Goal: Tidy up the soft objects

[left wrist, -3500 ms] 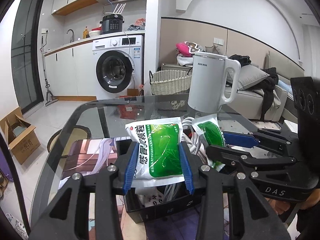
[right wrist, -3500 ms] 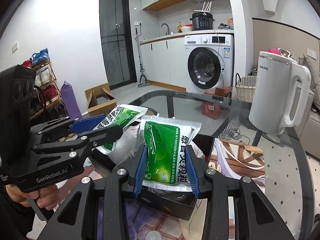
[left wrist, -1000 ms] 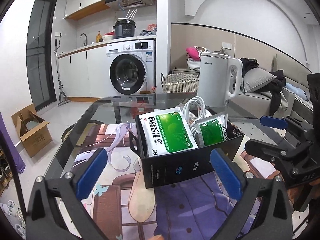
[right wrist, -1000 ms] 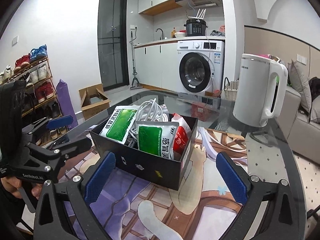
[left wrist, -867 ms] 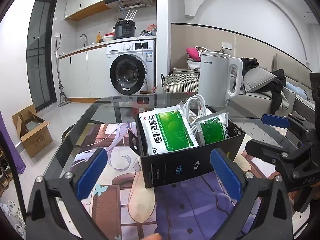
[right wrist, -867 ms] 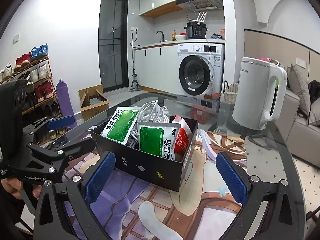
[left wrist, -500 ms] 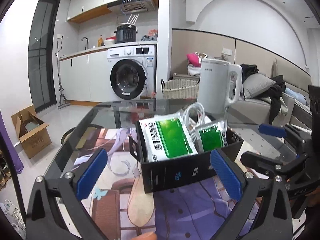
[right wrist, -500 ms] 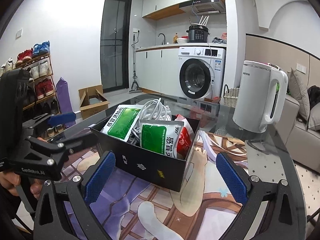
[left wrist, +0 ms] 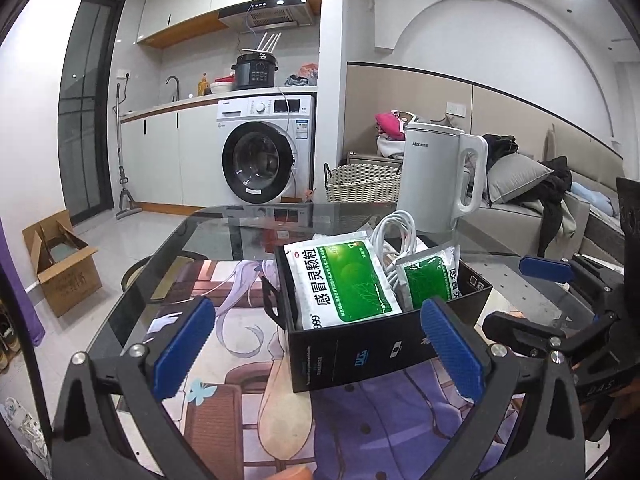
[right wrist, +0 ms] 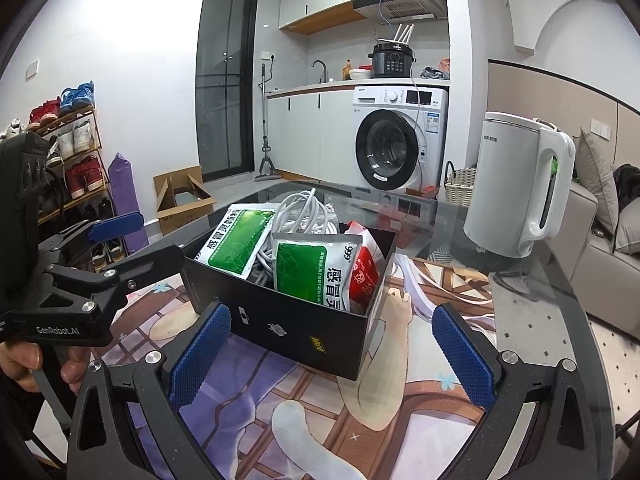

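Both green sachets (left wrist: 344, 280) (right wrist: 308, 276) released since 3.5 s ago, now propped in black box (left wrist: 384, 352) on worktop beside white cable (left wrist: 394, 228) (red packet too, probably). Left claw (left wrist: 316, 348) and right claw (right wrist: 332, 356) spread wide, empty, backed off; placement looks done.
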### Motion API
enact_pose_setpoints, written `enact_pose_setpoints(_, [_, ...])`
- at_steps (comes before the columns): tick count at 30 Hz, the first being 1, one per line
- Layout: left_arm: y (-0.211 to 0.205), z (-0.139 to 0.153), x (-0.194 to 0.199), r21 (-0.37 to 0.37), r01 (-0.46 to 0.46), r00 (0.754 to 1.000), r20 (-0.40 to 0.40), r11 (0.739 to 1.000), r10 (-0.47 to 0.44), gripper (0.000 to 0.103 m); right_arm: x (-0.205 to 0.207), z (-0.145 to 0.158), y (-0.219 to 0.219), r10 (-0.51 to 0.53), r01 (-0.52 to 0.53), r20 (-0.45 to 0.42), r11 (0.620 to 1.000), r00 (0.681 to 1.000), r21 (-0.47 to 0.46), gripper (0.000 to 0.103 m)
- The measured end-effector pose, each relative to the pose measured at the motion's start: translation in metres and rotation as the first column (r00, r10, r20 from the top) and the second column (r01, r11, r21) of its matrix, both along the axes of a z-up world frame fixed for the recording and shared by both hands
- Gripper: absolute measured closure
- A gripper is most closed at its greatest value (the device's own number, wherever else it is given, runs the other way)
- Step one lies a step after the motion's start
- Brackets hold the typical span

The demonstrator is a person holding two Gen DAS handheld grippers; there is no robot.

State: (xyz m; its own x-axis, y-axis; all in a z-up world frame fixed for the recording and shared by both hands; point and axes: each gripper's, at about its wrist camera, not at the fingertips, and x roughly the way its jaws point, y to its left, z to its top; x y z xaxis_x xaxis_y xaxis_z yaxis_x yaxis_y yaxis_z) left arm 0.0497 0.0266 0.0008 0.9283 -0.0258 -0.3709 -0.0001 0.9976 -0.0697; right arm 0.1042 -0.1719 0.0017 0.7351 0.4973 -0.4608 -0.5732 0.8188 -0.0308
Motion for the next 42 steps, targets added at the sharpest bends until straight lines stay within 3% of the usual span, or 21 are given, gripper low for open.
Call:
enact_pose_setpoints(8, [-0.0004,-0.0006,0.0000,-0.002,-0.004,1.000,0.002,1.000,0.004,0.000,-0.0069,0.0002,0.0060,0.018,-0.017,0.039,0.999,0.999,-0.029,0.001])
enact_pose_setpoints(42, [-0.0020,0.0003,-0.0020,0.009,0.001,1.000,0.011,1.000,-0.001,0.000,-0.0082,0.0022,0.0060,0.014,-0.013,0.044,1.000,0.999,-0.026,0.001])
